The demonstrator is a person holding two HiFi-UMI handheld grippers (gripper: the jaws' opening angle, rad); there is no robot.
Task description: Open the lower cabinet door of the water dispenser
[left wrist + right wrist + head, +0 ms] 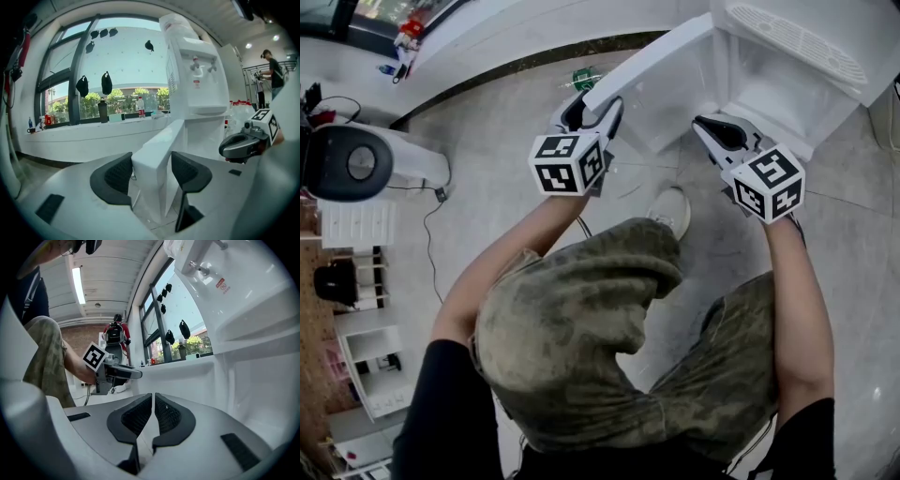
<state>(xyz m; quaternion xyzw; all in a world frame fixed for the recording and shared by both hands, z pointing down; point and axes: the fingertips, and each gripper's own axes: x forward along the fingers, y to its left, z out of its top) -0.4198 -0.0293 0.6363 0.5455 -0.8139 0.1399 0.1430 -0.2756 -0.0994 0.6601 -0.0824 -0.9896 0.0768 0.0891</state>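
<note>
At left gripper (151, 169), 1 door (161, 140), perhaps unclamped

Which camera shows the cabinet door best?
The head view: the door shows from above, swung open from the dispenser. The left gripper view shows only its edge, between the open jaws of the left gripper; the right gripper view doesn't clearly show it.

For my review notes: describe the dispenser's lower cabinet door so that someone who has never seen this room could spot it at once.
Find the tall white water dispenser with two taps near its top. Its lower cabinet door is the plain white panel hinged at the base, under the taps. Unlike the unit's fixed panels, it stands swung outward, its free edge between the parted jaws of the left claw.
</note>
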